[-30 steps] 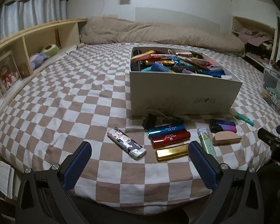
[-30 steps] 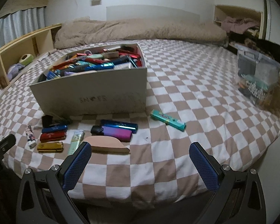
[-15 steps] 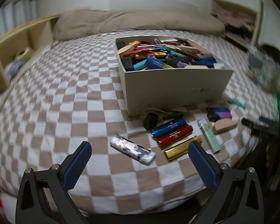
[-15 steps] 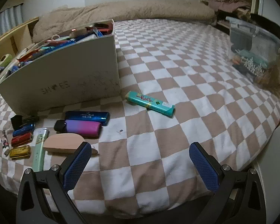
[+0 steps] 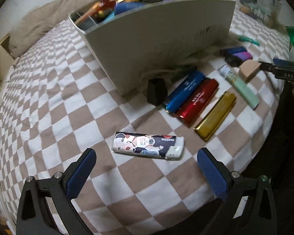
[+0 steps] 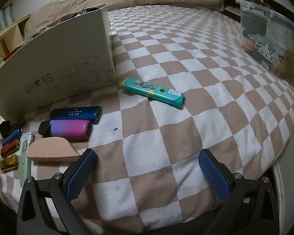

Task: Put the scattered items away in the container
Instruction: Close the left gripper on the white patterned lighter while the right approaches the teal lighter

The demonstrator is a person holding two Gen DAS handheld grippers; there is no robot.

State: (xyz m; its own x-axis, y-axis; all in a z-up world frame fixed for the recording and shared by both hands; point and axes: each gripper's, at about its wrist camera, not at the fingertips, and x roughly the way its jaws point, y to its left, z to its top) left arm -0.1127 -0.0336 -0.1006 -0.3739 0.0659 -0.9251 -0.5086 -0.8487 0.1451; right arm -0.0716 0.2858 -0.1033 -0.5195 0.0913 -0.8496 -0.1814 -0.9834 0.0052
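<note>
Two hand-held grippers hover over the checkered bed (image 6: pixel 166 146), both spread wide and holding nothing. Left hand-held gripper (image 5: pixel 147 173) frames a cartoon-printed lighter (image 5: pixel 148 145); further right lie blue (image 5: pixel 185 91), red (image 5: pixel 198 100) and gold (image 5: pixel 215 115) lighters before the full shoe box (image 5: pixel 158 45). Right hand-held gripper (image 6: pixel 147 171) faces a teal lighter (image 6: pixel 152 93) just beside the box corner.

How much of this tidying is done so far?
The shoe box already holds many items. Nothing is in hand: the left gripper is open near the cartoon lighter, the right gripper open short of the teal lighter. About ten pieces remain on the bed.
</note>
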